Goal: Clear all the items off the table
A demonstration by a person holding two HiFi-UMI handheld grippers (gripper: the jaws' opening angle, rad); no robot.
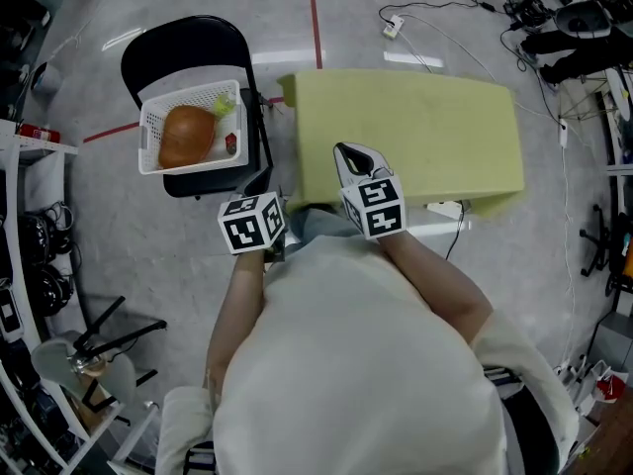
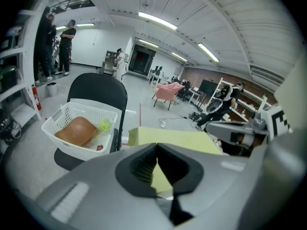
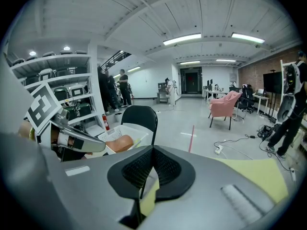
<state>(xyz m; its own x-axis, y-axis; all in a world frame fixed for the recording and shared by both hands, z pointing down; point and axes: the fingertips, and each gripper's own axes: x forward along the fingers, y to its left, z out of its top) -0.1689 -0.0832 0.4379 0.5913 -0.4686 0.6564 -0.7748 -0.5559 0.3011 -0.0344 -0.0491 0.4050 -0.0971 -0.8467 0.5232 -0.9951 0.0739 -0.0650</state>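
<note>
Both jaw pairs were pressed together, nothing held. Left gripper (image 2: 156, 150) and right gripper (image 1: 346, 151) were held at the near edge of the yellow-green table (image 1: 415, 127). A brown rounded item (image 1: 186, 135), a yellow-green item (image 1: 225, 107) and a small red item (image 1: 230, 144) were seen in the white basket (image 1: 188, 95) on the black chair (image 1: 178, 43), left of the table, apart from both grippers.

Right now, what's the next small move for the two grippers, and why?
Probably just draw both back and stop. The left gripper and right gripper are shut on nothing, the yellow-green table shows no item on its top in the head view, and the brown object already lies in the white basket on the chair.
</note>
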